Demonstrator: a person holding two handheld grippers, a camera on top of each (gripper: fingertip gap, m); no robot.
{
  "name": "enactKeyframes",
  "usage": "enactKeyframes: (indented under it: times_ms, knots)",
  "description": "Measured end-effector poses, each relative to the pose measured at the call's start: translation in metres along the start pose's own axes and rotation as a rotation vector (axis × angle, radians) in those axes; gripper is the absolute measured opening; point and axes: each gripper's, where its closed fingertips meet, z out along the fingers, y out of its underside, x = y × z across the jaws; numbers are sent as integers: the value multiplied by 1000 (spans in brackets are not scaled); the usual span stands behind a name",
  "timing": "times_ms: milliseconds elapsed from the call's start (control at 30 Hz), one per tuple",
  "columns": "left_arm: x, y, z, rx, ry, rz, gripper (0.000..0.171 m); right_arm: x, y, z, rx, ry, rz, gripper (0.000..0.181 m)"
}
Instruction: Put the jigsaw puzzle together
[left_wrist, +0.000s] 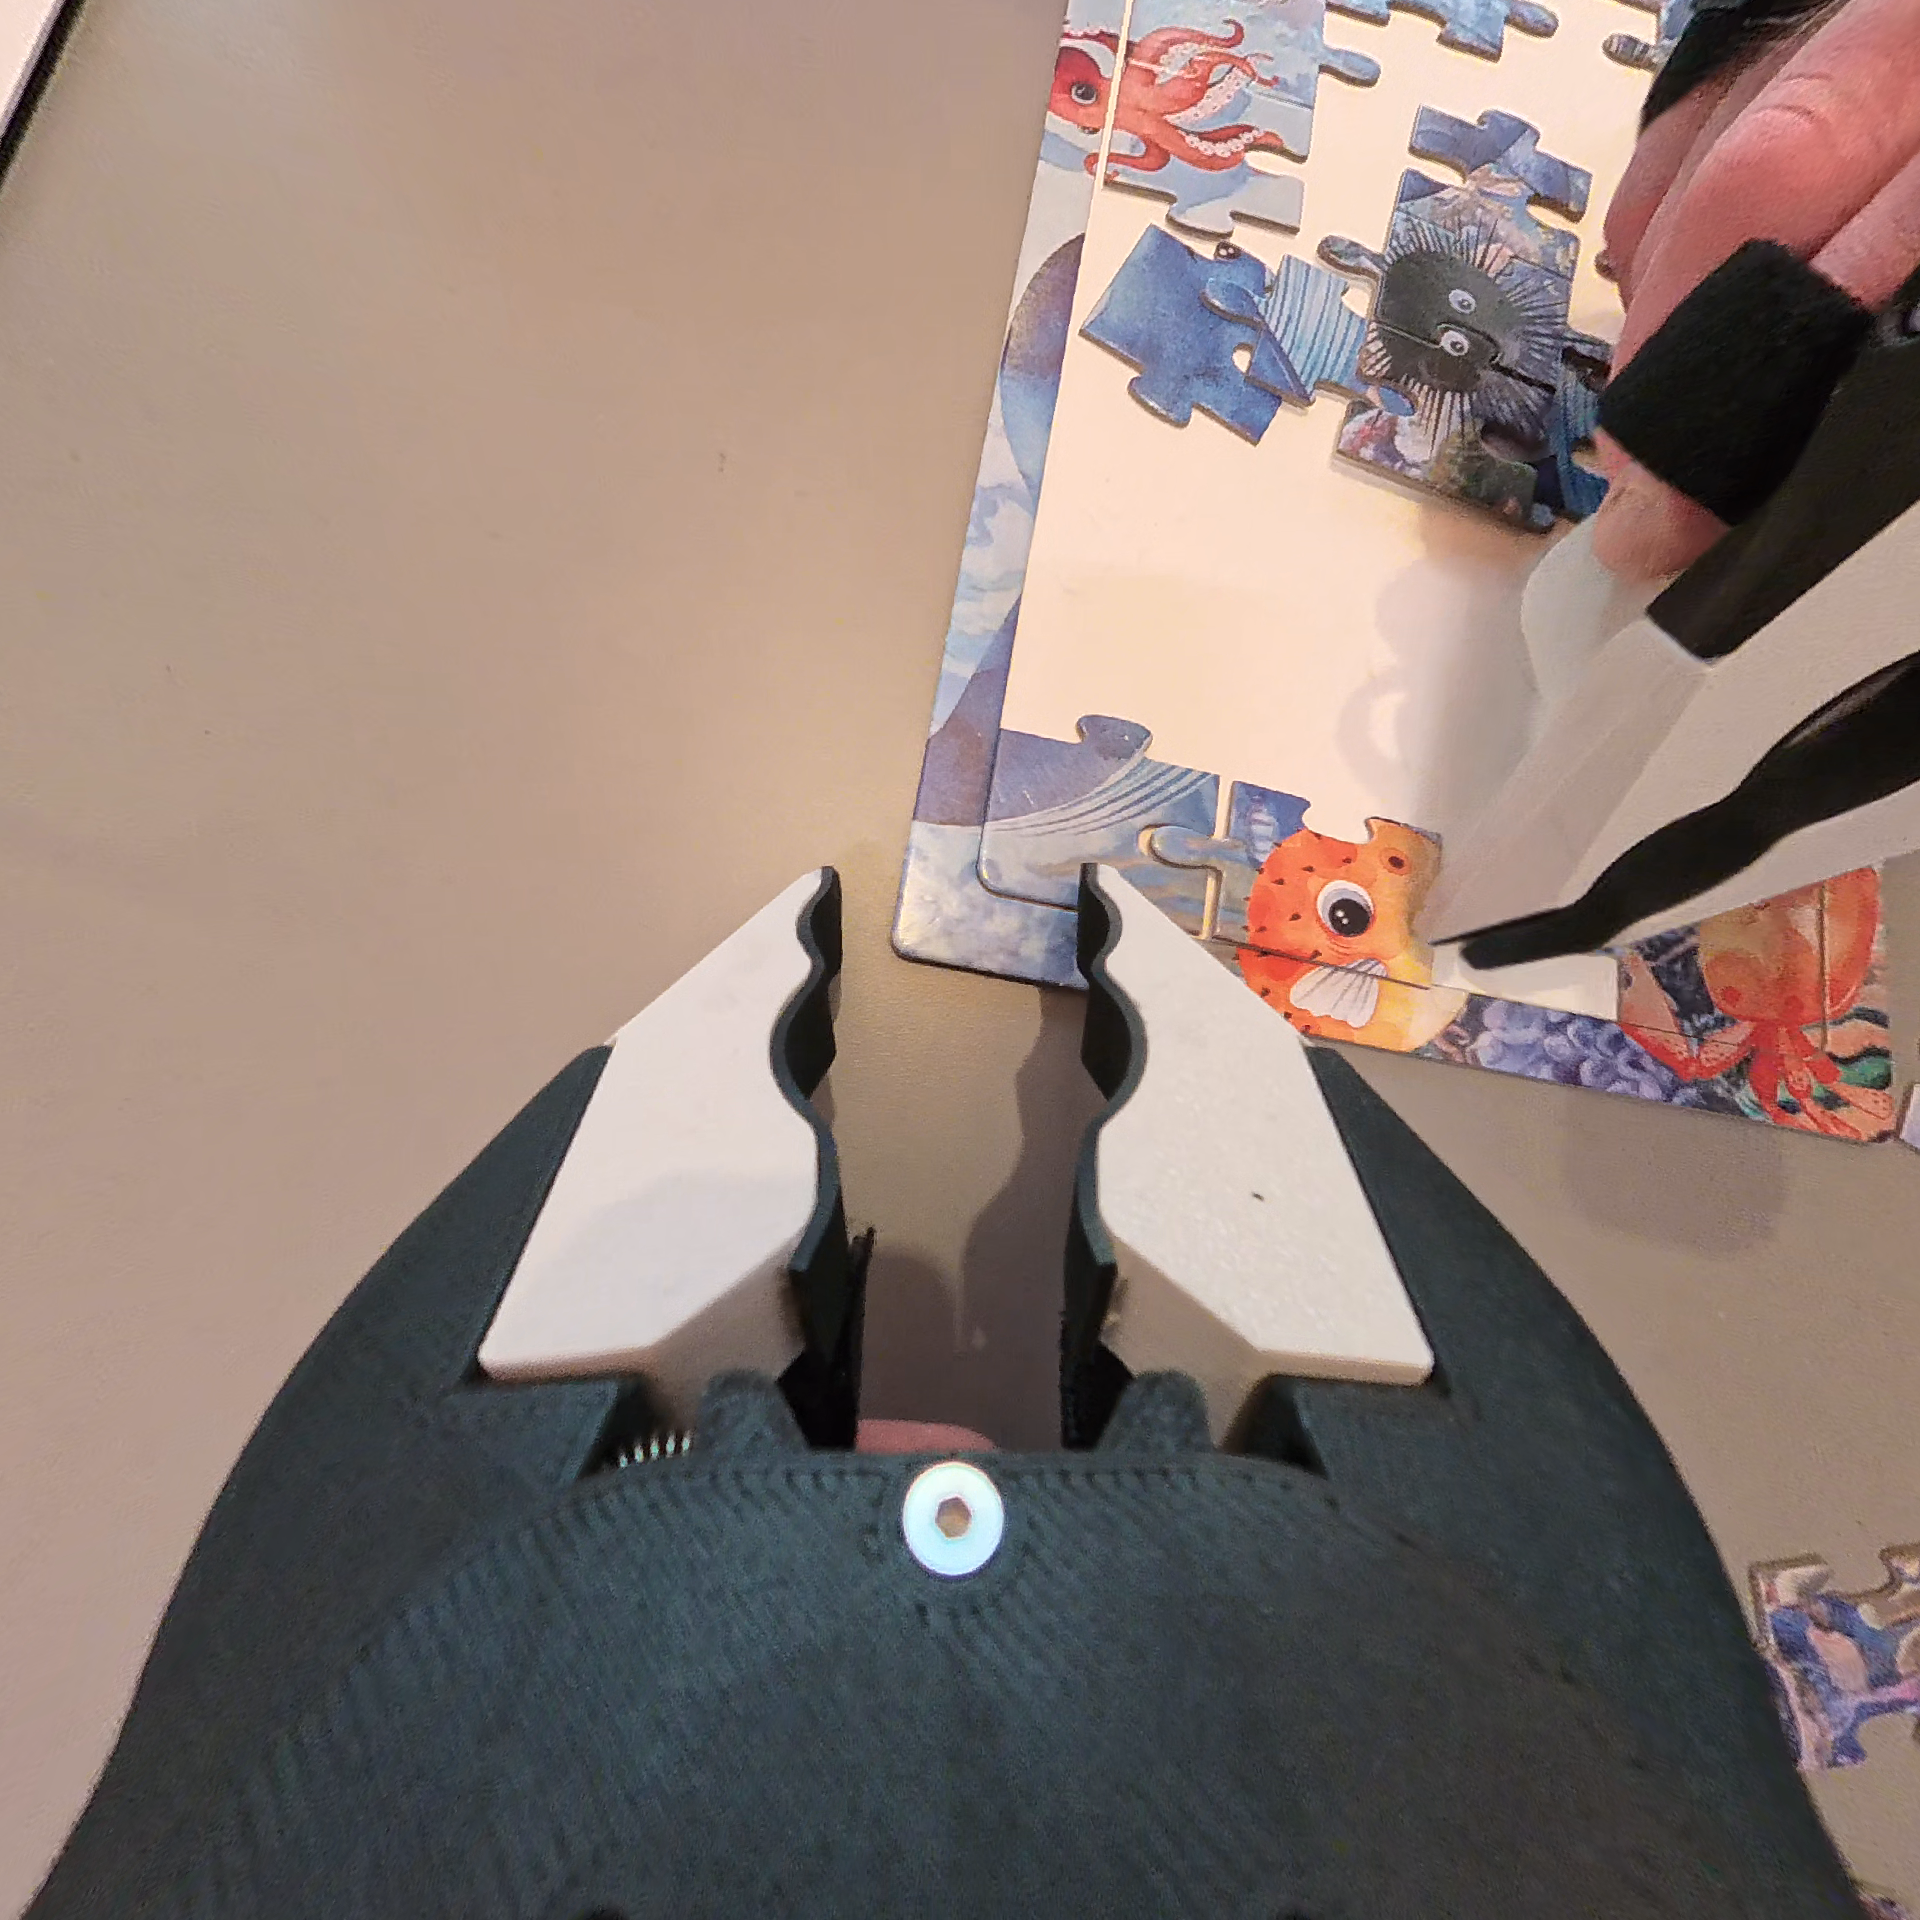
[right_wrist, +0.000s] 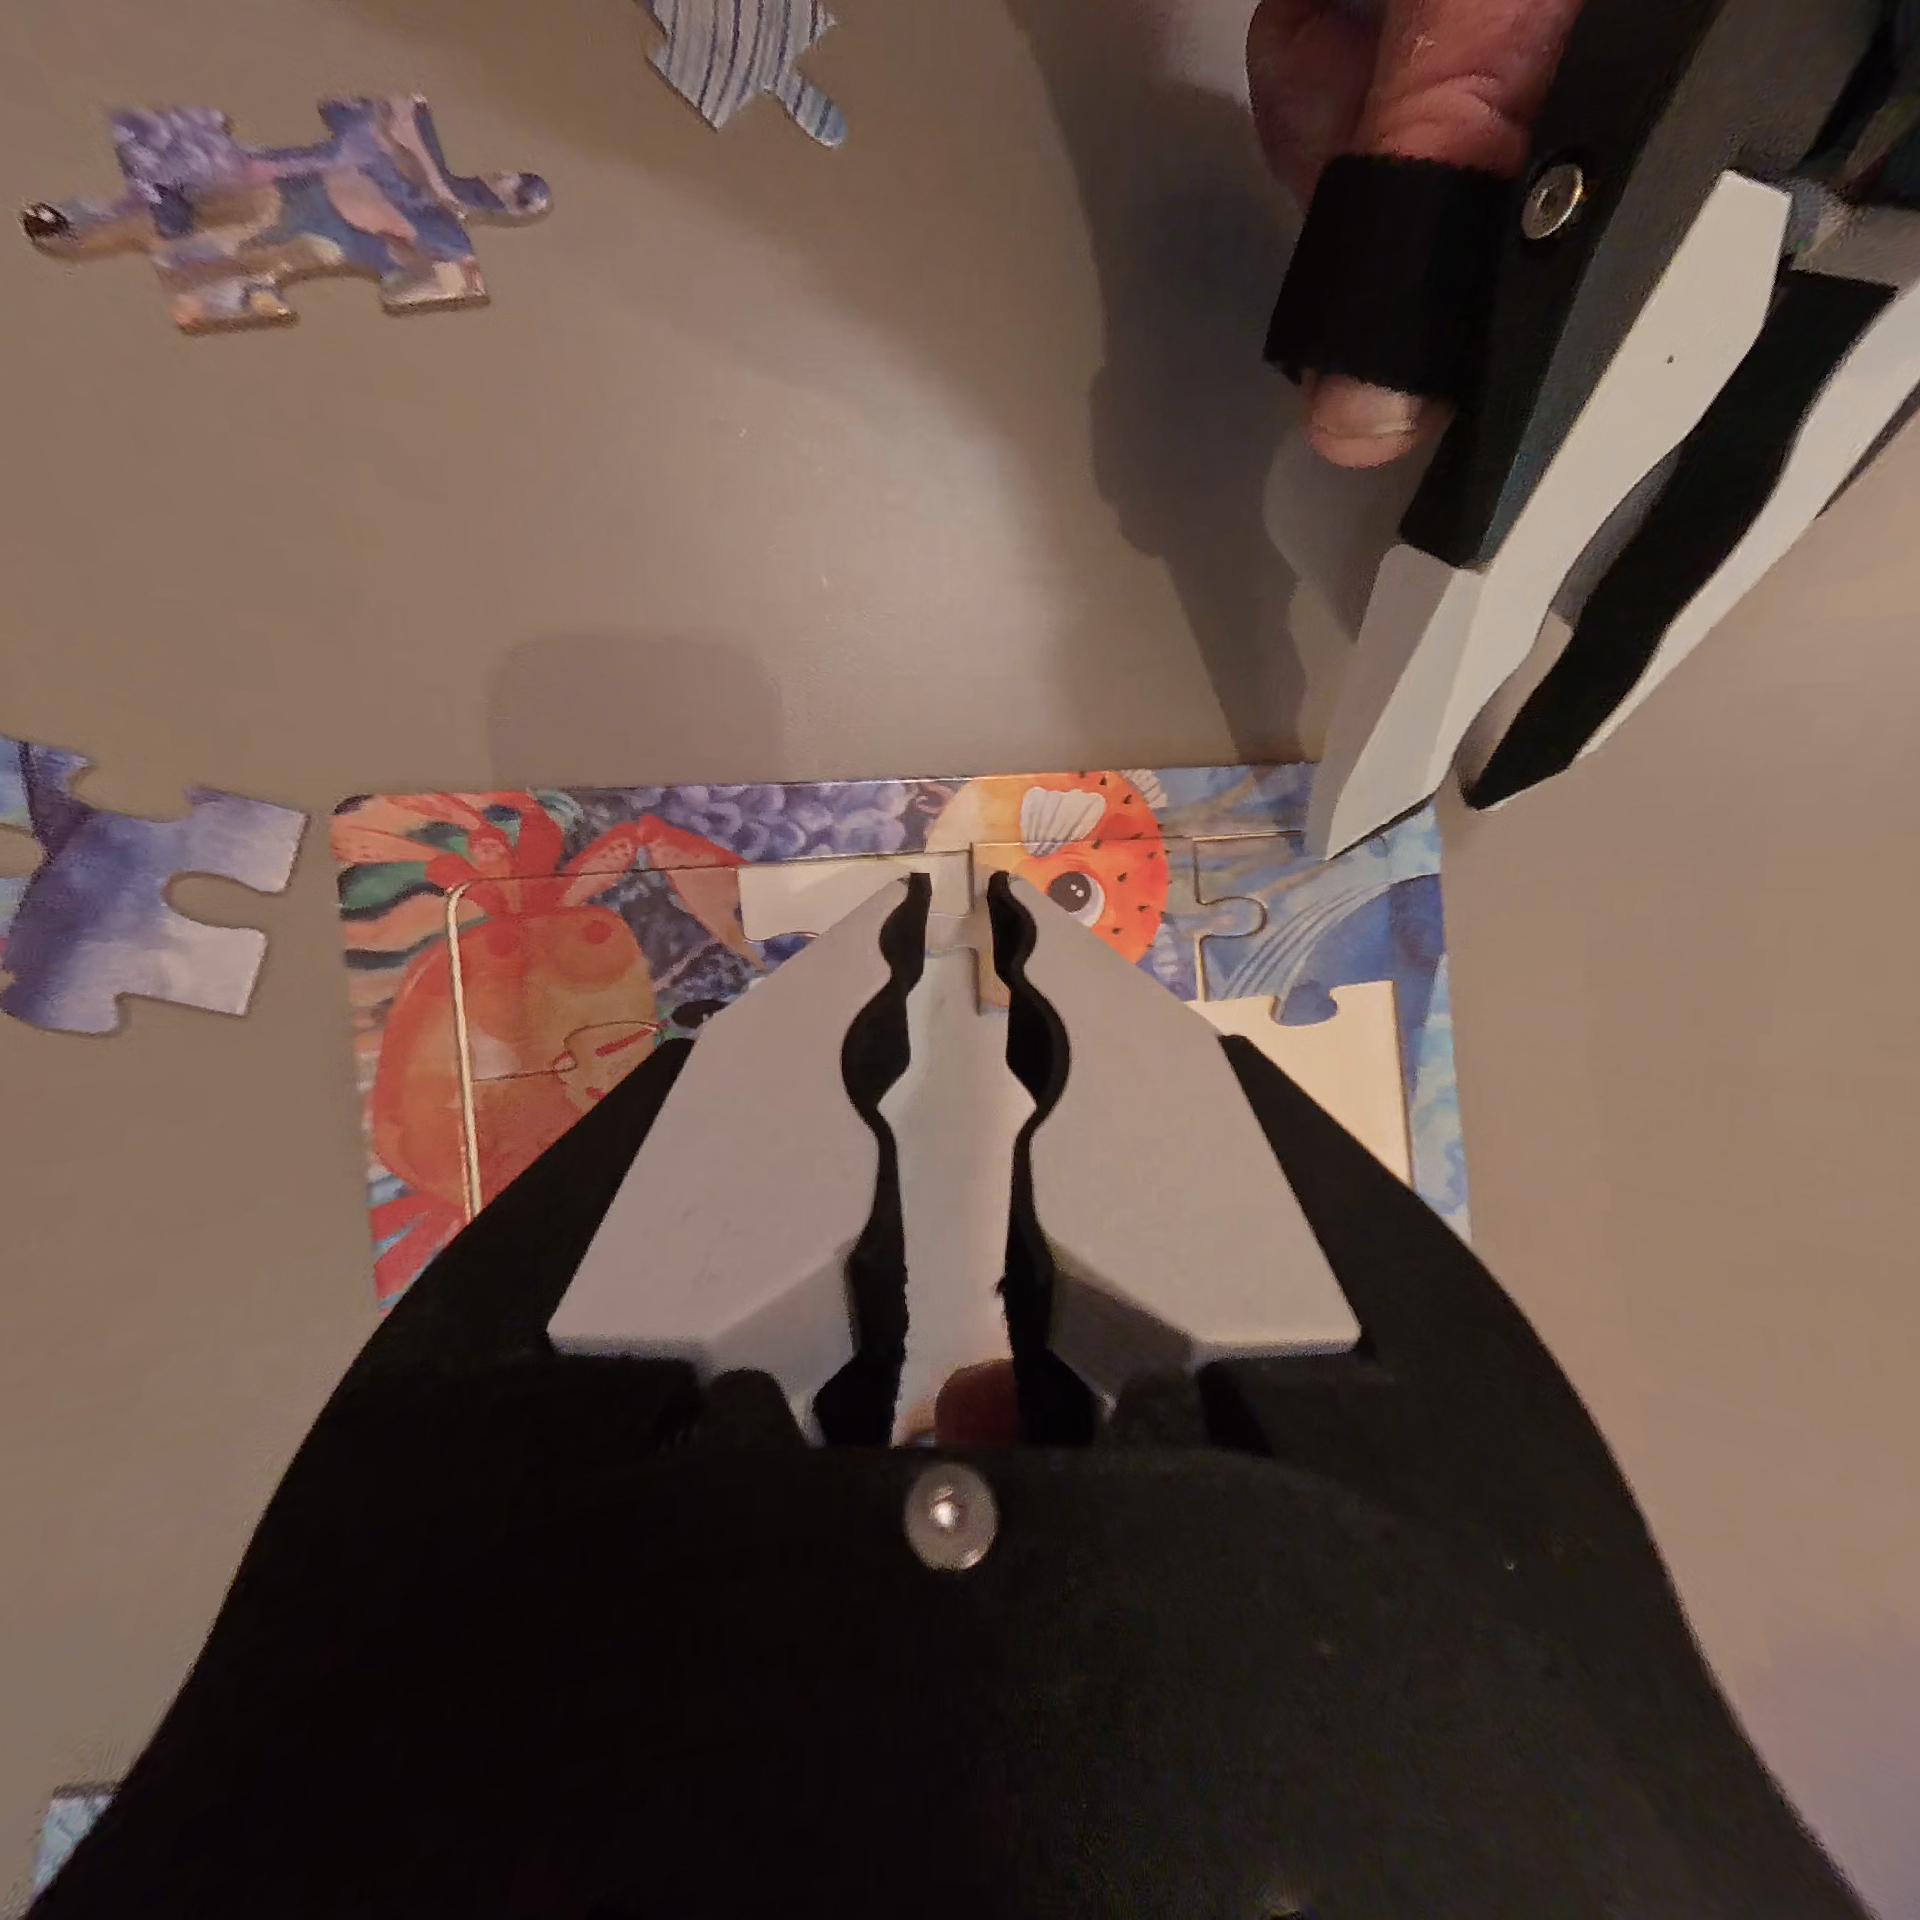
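Item: puzzle tray (left_wrist: 1023, 582), flat on a tan table (left_wrist: 468, 623), partly filled. Landmark for all places below: the orange fish piece (left_wrist: 1340, 914), seated on the tray's near edge.

Beside the fish: a pale whale piece (left_wrist: 1091, 821) fills the corner to one side; a bare slot (right_wrist: 831, 896) lies on its other side, then the orange crab picture (right_wrist: 520, 987).

Farther into the tray from the fish: a black urchin cluster (left_wrist: 1455, 332), a loose blue piece (left_wrist: 1174, 322) and a red octopus piece (left_wrist: 1174, 94), lying unseated on the bare backing.

Off the tray, beyond the crab side of the fish: three loose pieces on the table, purple (right_wrist: 135, 914), mottled purple (right_wrist: 301, 208), striped (right_wrist: 743, 57).

Right gripper (right_wrist: 954, 881): jaws slightly parted, tips on the bare slot just beside the fish. It appears to hold nothing, though the gap is shadowed.

Left gripper (left_wrist: 956, 883): spread, empty, its tips at the tray corner past the whale piece.

Risks:
- Pressing at the fish's edge could tip or unseat it, as the tips sit on the seam.
- The left tip at the corner could shove the whole tray, scattering the unseated pieces.
- The slot is still empty; a piece brought in rotated wrongly would ride up on the fish's tab.
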Motion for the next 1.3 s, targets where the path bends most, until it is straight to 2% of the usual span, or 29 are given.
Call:
enactKeyframes:
  times_ms: [167, 400, 667, 867, 967, 1067, 1167, 1300]
  knots:
    - [1, 0, 0, -1, 13, -5, 42, 6, 4, -1, 12, 33, -6, 9]
    - [1, 0, 0, -9, 19, 4, 40, 8, 7, -1, 70, -36, 58, 7]
    - [-1, 0, 0, 8, 24, 1, 36, 11, 11, -3, 63, -51, 96, 11]
    - [-1, 0, 0, 4, 17, 3, 36, 7, 1, 3, 95, -97, 162, 8]
    - [-1, 1, -1, -2, 15, 8, 38, 12, -7, -6, 138, -122, 238, 11]
    - [-4, 3, -4, -7, 8, 6, 38, 23, 12, -15, 48, -76, 235, 11]
    - [-9, 6, -7, -10, -1, 1, 38, 24, 29, -21, -13, -90, 276, 13]
    - [-8, 5, -6, -6, -2, 2, 37, 16, 30, -11, -38, -119, 280, 8]
